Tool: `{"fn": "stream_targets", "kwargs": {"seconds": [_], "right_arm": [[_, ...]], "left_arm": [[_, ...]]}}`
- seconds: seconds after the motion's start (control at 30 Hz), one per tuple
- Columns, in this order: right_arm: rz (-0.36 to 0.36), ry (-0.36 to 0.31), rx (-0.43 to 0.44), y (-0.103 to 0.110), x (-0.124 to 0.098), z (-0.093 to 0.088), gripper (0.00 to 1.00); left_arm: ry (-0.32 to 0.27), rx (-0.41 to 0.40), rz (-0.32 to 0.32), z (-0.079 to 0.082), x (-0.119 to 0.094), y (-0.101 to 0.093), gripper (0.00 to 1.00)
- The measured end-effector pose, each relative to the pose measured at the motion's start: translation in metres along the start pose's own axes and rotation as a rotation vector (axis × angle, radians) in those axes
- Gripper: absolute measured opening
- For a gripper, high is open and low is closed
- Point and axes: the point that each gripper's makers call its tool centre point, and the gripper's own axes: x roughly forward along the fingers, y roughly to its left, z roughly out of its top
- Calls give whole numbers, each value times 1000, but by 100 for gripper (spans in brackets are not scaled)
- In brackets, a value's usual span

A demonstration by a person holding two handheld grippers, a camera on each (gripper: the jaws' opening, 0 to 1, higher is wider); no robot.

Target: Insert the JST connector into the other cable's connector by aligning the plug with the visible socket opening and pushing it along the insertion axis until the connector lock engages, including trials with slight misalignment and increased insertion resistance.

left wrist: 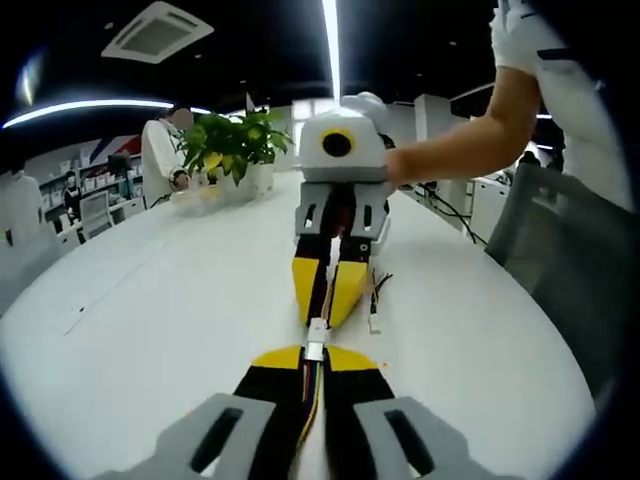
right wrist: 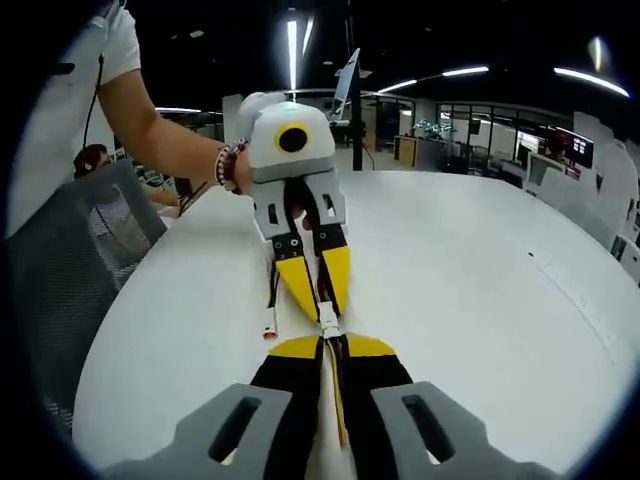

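Two hand-held grippers with yellow-tipped black jaws met tip to tip above a large white oval table [left wrist: 150,300], each seen from the camera riding on the other.

In the left gripper view, the left gripper [left wrist: 316,356] rose from the bottom edge. Its jaws were closed on a bundle of thin multicoloured wires [left wrist: 311,400] that ran up between them and ended in a small white JST connector [left wrist: 317,331] just past the tips. Facing it, the right gripper [left wrist: 330,308] pointed back toward the camera, its jaws pinched together on its own dark cable, whose end met the white connector. The two connector halves touched and lay in line; whether the lock had engaged could not be told. A loose branch of wires with a small white plug [left wrist: 374,322] hung beside the right gripper's jaws, down to the table. A person's bare forearm [left wrist: 470,130] reached in from the right to hold that gripper. A green potted plant in a white pot [left wrist: 235,150] stood further along the table.

In the right gripper view, the right gripper [right wrist: 333,345] came up from the bottom, closed on its cable [right wrist: 338,400], with the white connector [right wrist: 328,322] at its tips. The left gripper [right wrist: 322,298] faced it, jaws squeezed on the wires. The spare plug [right wrist: 270,330] dangled to the left. A forearm with a beaded bracelet [right wrist: 225,163] held the left gripper, and a grey mesh chair back [right wrist: 60,260] stood by the table edge.
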Motion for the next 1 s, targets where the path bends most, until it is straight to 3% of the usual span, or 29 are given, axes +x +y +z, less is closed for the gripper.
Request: {"fn": "stream_targets", "kwargs": {"seconds": [0.2,0.57,1.0], "right_arm": [[-27,-11,-1,-11,5,-1,4],[-54,18,18,-18,12,-12,5],[-86,22,41,-23,8,-11,10]], "left_arm": [[0,-38,48,-7,0,18,1],[-1,-83,72,-9,0,18,5],[-8,-118,84,-9,-8,23,7]]}}
